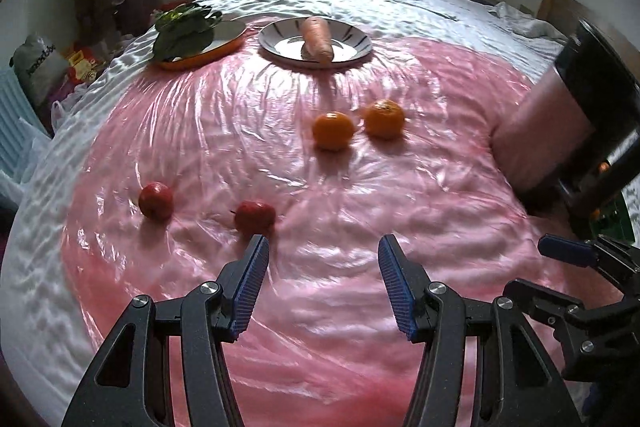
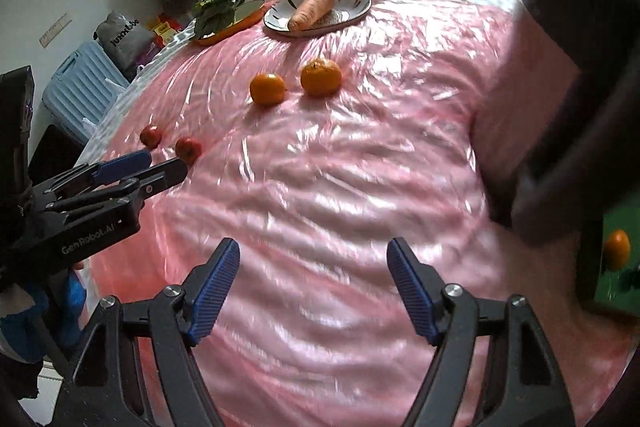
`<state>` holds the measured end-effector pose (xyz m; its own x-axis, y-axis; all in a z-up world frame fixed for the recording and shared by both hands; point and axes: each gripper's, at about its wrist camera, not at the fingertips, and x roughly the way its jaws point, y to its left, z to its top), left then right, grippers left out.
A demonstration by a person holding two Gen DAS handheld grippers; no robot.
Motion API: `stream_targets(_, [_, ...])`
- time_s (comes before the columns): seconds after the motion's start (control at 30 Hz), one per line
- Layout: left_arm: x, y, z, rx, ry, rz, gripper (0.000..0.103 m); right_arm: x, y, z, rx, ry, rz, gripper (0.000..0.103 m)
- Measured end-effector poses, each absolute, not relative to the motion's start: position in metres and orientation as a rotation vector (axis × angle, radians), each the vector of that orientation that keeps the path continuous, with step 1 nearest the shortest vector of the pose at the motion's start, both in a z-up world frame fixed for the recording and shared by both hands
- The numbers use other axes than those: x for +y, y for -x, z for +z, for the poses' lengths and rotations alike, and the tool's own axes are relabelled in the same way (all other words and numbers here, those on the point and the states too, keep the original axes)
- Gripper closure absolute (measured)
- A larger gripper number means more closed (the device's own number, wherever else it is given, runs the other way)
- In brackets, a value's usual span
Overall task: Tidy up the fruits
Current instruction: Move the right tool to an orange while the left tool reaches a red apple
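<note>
We hold both tools low over the pink plastic sheet [image 1: 320, 187] that covers the bed, each angled down toward it. Our left gripper [image 1: 322, 247] has its blue-padded fingers spread with nothing between them, only bare sheet. Our right gripper [image 2: 314, 251] is likewise spread and empty; both look readied for a first pick, we judge, not for carrying.

Just ahead of the left tool's left fingertip, almost touching it in view, lies a small red fruit [image 1: 255, 216], apple-like with a short stem. A second red fruit [image 1: 156, 200] sits a little further out to the left, apart from the first. We cannot say for certain what fruit they are.

Further ahead and slightly right of the left tool, two mandarins [image 1: 333, 136] rest side by side, near each other but not touching. The like fruits lie in pairs, which suggests sorting by kind is the aim.

Beyond them, at the far edge of the pink sheet, a white striped plate [image 1: 352, 45] holds a carrot [image 1: 317, 39] lying across it, and to its left an orange-rimmed dish [image 1: 224, 45] carries a leafy green vegetable [image 1: 186, 33]. Both seem already taken by vegetables, so we cannot tell where the fruit should go.

From the right tool, far to its right, another orange fruit [image 2: 617, 249] shows on something green.
</note>
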<state>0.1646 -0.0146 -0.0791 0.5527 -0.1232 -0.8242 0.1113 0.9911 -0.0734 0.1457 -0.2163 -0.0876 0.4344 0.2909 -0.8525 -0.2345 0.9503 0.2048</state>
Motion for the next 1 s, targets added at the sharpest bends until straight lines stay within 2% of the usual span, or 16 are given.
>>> stream_targets(1.0, [0.026,-0.194,-0.109,0.965,0.106,-0.068,0.052,-0.170,-0.266,-0.102,0.974,0.075,0.315,0.000])
